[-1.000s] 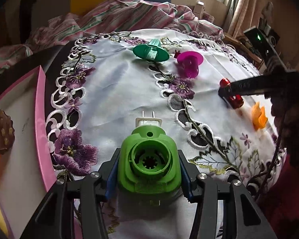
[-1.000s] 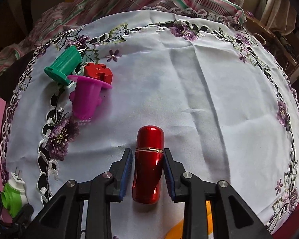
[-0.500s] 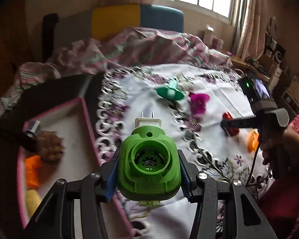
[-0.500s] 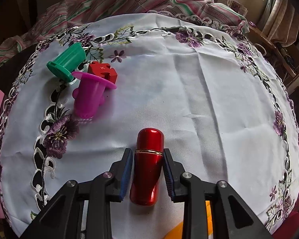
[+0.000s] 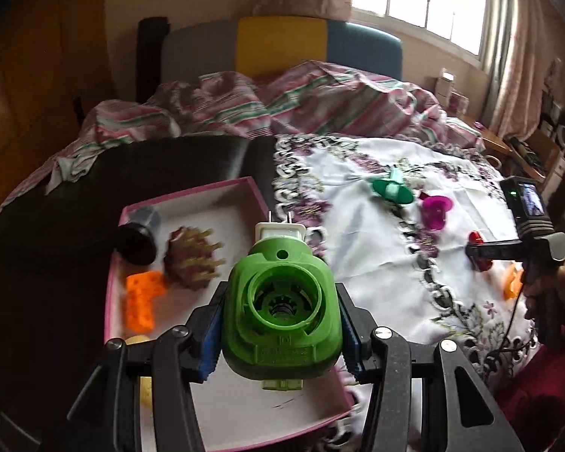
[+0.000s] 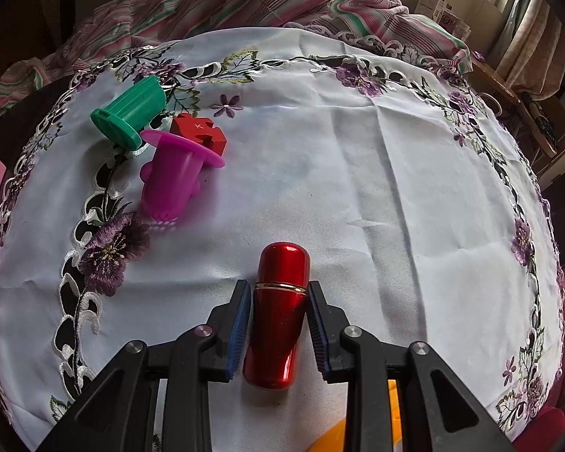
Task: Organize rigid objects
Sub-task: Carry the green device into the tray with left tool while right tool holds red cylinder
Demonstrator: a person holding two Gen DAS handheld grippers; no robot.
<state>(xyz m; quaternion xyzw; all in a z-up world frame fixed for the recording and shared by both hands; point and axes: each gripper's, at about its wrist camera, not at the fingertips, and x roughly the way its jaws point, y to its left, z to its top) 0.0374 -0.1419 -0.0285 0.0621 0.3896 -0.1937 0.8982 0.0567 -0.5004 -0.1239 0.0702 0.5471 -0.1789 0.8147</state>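
My left gripper [image 5: 280, 333] is shut on a green plug-in device [image 5: 280, 312] with a white two-pin plug, held in the air above the pink-rimmed tray [image 5: 192, 196]. My right gripper [image 6: 278, 320] has its blue pads tight around a red metallic capsule [image 6: 278, 312] that lies on the white embroidered tablecloth [image 6: 358, 173]. It also shows at the right of the left wrist view [image 5: 478, 252]. A magenta flanged cup [image 6: 173, 173], a green flanged cup [image 6: 132, 113] and a red puzzle block [image 6: 199, 132] lie at the cloth's far left.
The tray holds a brown spiky piece [image 5: 192, 260], an orange perforated block [image 5: 141, 299], a dark cylinder [image 5: 137, 243] and a yellow item [image 5: 147, 376]. An orange object [image 5: 512, 282] lies near the right gripper. Striped bedding [image 5: 282, 101] lies behind the cloth.
My left gripper has lifted the green plug-in device off the cloth and carried it left over the tray. My right gripper has stayed around the red capsule.
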